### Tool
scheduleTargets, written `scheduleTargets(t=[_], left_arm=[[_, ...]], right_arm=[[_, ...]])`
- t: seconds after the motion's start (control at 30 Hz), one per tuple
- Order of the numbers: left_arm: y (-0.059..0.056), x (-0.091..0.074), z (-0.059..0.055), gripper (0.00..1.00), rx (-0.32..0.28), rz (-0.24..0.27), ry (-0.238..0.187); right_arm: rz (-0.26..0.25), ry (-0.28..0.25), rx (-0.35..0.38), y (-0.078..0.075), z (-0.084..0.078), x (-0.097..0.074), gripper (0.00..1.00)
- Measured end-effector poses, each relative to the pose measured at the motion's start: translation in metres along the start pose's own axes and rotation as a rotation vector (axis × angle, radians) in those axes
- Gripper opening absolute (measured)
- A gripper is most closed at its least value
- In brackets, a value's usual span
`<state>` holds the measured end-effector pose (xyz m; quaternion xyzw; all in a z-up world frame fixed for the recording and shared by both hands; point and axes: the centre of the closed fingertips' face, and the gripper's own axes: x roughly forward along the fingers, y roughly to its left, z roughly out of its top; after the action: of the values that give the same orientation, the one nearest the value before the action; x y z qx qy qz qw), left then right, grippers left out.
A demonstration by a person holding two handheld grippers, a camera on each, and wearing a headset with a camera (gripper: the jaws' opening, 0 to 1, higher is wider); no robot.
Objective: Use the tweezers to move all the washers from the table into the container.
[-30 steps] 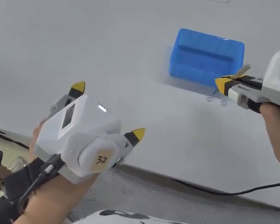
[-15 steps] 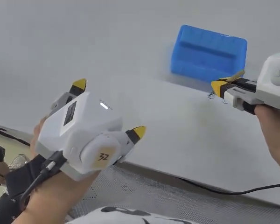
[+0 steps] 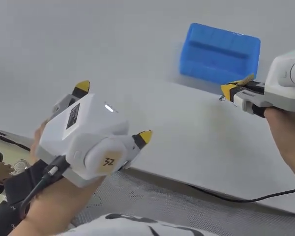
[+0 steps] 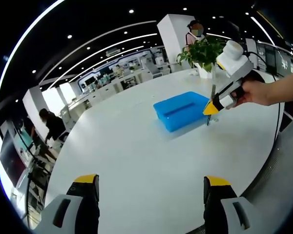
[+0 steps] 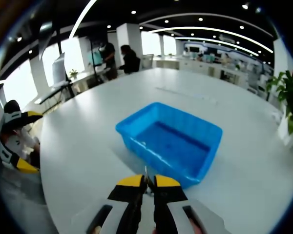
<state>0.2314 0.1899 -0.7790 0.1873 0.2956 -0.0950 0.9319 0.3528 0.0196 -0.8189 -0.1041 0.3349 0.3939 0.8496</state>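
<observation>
Left gripper [image 3: 113, 112] hovers nearest, fingers wide and empty. Out over the counter [image 3: 187, 137], the right gripper [image 3: 231, 90] pinches the tweezers [image 3: 246, 79], whose tips sit at a speck (maybe a washer [image 3: 221, 98]) just short of the blue container [image 3: 216, 69]. A loose squeeze or early lift could let it slip and skitter off.

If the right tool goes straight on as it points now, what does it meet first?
Probably the near wall of the blue container, just ahead of the tweezers in the right tool; depth is unclear.
</observation>
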Motion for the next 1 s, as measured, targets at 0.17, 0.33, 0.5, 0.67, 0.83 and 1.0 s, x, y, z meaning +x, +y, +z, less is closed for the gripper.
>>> scheduleTargets(t=[0.17, 0.33, 0.5, 0.67, 0.83, 1.0], left_arm=[[0.0004, 0.0001, -0.0001, 0.9, -0.001, 0.002, 0.002], [0.0004, 0.0001, 0.0003, 0.9, 0.001, 0.002, 0.001], [0.0003, 0.0002, 0.0004, 0.9, 0.003, 0.003, 0.001], [0.0001, 0.0004, 0.0004, 0.9, 0.003, 0.002, -0.001], [0.0005, 0.0002, 0.0004, 0.9, 0.001, 0.003, -0.003], [0.0008, -0.0002, 0.0002, 0.9, 0.001, 0.004, -0.003]], right_arm=[[-0.018, -0.023, -0.008, -0.0007, 0.0021, 0.0025, 0.04], [-0.033, -0.055, -0.012, -0.0029, 0.0045, 0.005, 0.04], [-0.041, -0.061, -0.017, -0.003, 0.0055, 0.007, 0.03], [-0.052, -0.058, -0.057, -0.0002, 0.0064, 0.0086, 0.03], [-0.056, -0.06, -0.026, -0.0031, 0.0061, 0.0083, 0.03], [-0.059, -0.061, -0.004, -0.004, 0.0052, 0.0068, 0.03]])
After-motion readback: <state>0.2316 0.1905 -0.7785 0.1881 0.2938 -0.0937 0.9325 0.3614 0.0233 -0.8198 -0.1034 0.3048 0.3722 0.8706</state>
